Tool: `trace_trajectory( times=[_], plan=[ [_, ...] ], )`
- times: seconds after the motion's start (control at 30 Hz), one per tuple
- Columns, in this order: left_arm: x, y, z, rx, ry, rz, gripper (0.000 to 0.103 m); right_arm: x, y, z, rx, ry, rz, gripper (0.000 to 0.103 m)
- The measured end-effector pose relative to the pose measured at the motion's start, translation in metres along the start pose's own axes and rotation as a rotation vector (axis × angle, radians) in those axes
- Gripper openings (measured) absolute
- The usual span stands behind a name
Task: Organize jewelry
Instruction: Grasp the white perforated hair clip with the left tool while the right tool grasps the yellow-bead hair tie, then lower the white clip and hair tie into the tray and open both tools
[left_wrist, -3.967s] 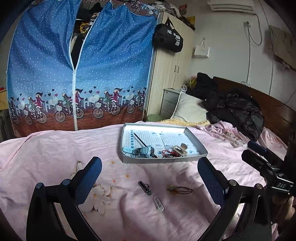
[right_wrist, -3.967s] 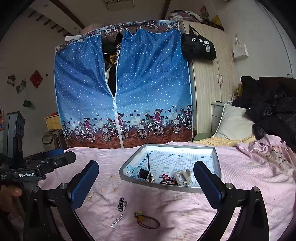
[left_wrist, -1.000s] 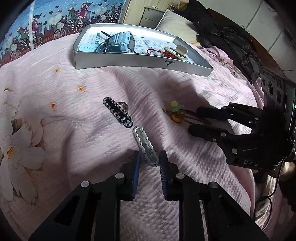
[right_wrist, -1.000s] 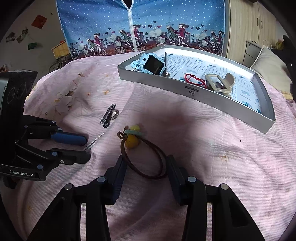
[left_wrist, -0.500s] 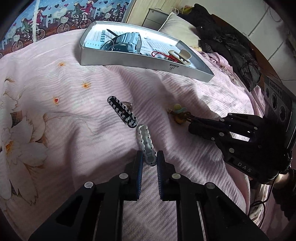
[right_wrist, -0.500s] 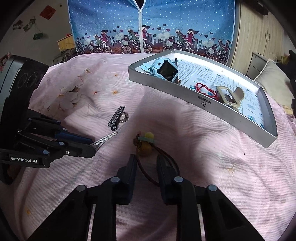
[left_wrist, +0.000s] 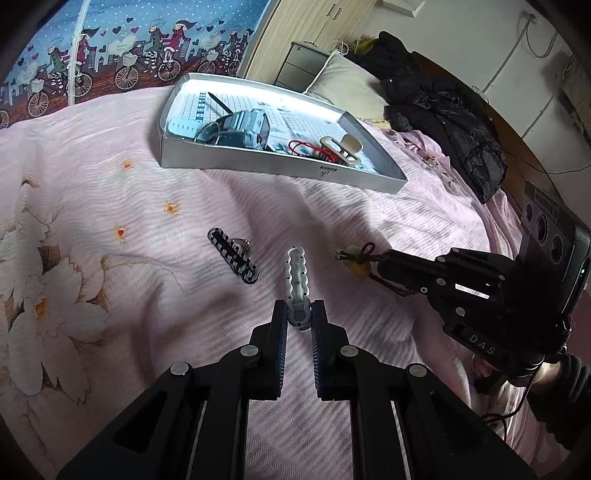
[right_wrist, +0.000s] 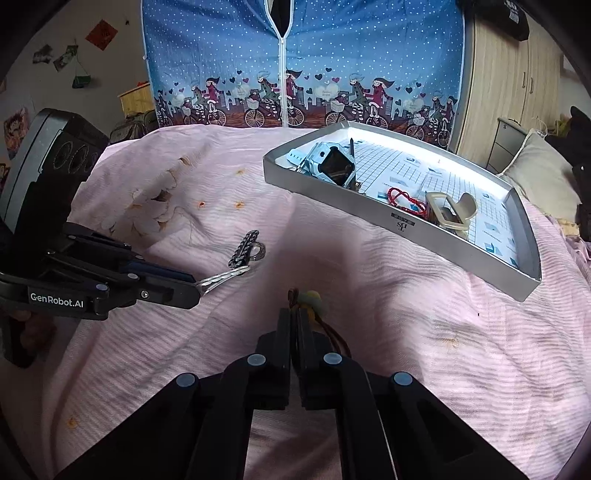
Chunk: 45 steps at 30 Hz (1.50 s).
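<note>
My left gripper (left_wrist: 299, 319) is shut on one end of a silver wavy hair clip (left_wrist: 296, 275), which sticks out ahead of the fingers just above the pink bedspread. In the right wrist view the same left gripper (right_wrist: 192, 284) comes in from the left with the silver clip (right_wrist: 221, 277). My right gripper (right_wrist: 295, 314) is shut on the brown cord of a hair tie with a yellow bead (right_wrist: 314, 298). The hair tie (left_wrist: 356, 264) also shows at the right gripper's tip in the left wrist view. A black striped clip (left_wrist: 232, 254) with a small ring (right_wrist: 257, 253) lies on the bed.
A silver tray (right_wrist: 369, 216) sits farther back on the bed, holding a blue watch (right_wrist: 328, 162), a red cord (right_wrist: 402, 197) and a beige claw clip (right_wrist: 450, 210). Dark jackets (left_wrist: 454, 122) and a pillow (left_wrist: 343, 79) lie behind it. A blue fabric wardrobe (right_wrist: 295, 55) stands beyond.
The right jaws went from standing apart around the hair tie to shut on its cord. The left gripper tightened on the silver clip and lifted it a little off the bedspread.
</note>
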<state>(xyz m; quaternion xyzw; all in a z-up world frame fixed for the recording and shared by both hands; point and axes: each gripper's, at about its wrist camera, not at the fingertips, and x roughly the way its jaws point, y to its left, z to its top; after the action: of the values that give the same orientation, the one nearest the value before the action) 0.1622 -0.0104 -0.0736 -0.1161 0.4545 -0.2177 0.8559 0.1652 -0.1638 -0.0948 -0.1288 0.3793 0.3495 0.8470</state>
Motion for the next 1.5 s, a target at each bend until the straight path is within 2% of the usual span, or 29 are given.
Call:
trace_trajectory(
  times=[0.17, 0.37, 0.43, 0.53, 0.67, 0.8, 0.93, 1.1, 1.23, 1.3, 1.5],
  plan=[
    [-0.018, 0.003, 0.007, -0.041, -0.094, -0.012, 0.009, -0.012, -0.002, 0.006, 0.018, -0.040, -0.001, 0.003],
    [-0.036, 0.010, 0.017, -0.057, -0.185, 0.022, 0.010, -0.026, -0.007, 0.023, 0.030, -0.088, -0.004, 0.003],
    [-0.040, 0.010, 0.025, -0.047, -0.190, 0.047, 0.009, -0.028, -0.009, 0.030, 0.036, -0.101, -0.004, 0.003],
    [-0.045, 0.015, 0.045, -0.047, -0.217, 0.065, 0.009, -0.028, -0.014, 0.039, 0.051, -0.119, -0.005, 0.003],
    [-0.033, 0.026, 0.088, -0.036, -0.229, 0.102, 0.009, -0.020, -0.029, 0.060, 0.103, -0.141, -0.004, 0.003],
    [-0.010, 0.038, 0.127, -0.035, -0.209, 0.130, 0.009, -0.004, -0.053, 0.088, 0.178, -0.166, -0.012, 0.003],
    [0.017, 0.049, 0.143, -0.035, -0.167, 0.160, 0.010, 0.021, -0.080, 0.108, 0.272, -0.136, -0.002, 0.003],
    [0.041, 0.064, 0.143, -0.062, -0.106, 0.192, 0.010, 0.044, -0.097, 0.113, 0.305, -0.112, -0.047, 0.003],
    [0.052, 0.074, 0.138, -0.061, -0.055, 0.214, 0.010, 0.051, -0.105, 0.106, 0.344, -0.107, -0.046, 0.003],
    [0.055, 0.078, 0.138, -0.071, -0.022, 0.199, 0.010, 0.054, -0.107, 0.103, 0.355, -0.098, -0.048, 0.004],
    [0.050, 0.081, 0.135, -0.116, -0.010, 0.193, 0.010, 0.054, -0.112, 0.097, 0.393, -0.085, -0.056, 0.004]
  ],
)
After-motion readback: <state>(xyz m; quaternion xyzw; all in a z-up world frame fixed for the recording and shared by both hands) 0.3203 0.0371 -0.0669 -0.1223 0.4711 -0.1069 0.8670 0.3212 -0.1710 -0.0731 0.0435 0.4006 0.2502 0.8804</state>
